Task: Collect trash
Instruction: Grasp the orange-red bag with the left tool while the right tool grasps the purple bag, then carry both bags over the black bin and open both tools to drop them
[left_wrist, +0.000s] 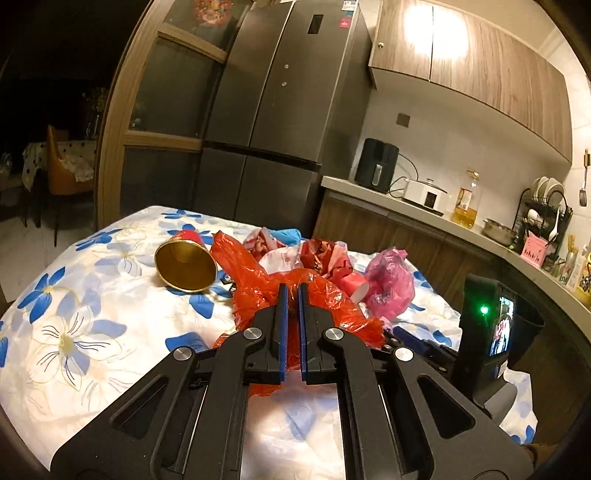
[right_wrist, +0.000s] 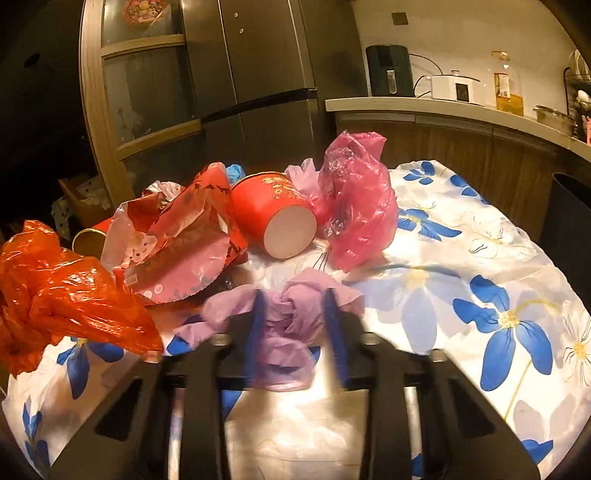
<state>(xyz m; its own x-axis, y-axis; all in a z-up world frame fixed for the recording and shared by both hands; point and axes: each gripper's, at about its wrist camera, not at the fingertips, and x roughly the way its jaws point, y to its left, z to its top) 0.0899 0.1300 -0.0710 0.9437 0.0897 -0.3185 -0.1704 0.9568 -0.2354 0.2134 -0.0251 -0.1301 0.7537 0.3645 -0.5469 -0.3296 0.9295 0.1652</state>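
Note:
My left gripper (left_wrist: 293, 286) is shut on a crumpled red plastic bag (left_wrist: 258, 273), which also shows in the right wrist view (right_wrist: 66, 291). My right gripper (right_wrist: 294, 297) is open, its jaws on either side of a lilac plastic bag (right_wrist: 288, 325) on the flowered tablecloth (right_wrist: 480, 277). A red paper cup (right_wrist: 277, 218) lies on its side behind it. A pink plastic bag (right_wrist: 358, 199) lies to its right and shows in the left wrist view (left_wrist: 389, 282). A second cup with a gold inside (left_wrist: 186, 264) lies at the left. A pink printed bag (right_wrist: 181, 243) lies between.
A dark bin (right_wrist: 570, 214) stands off the table's right edge. A grey fridge (left_wrist: 280, 110) and wooden cabinet (left_wrist: 162, 103) stand behind the table. A kitchen counter (left_wrist: 424, 210) with appliances, an oil bottle and a dish rack runs along the right.

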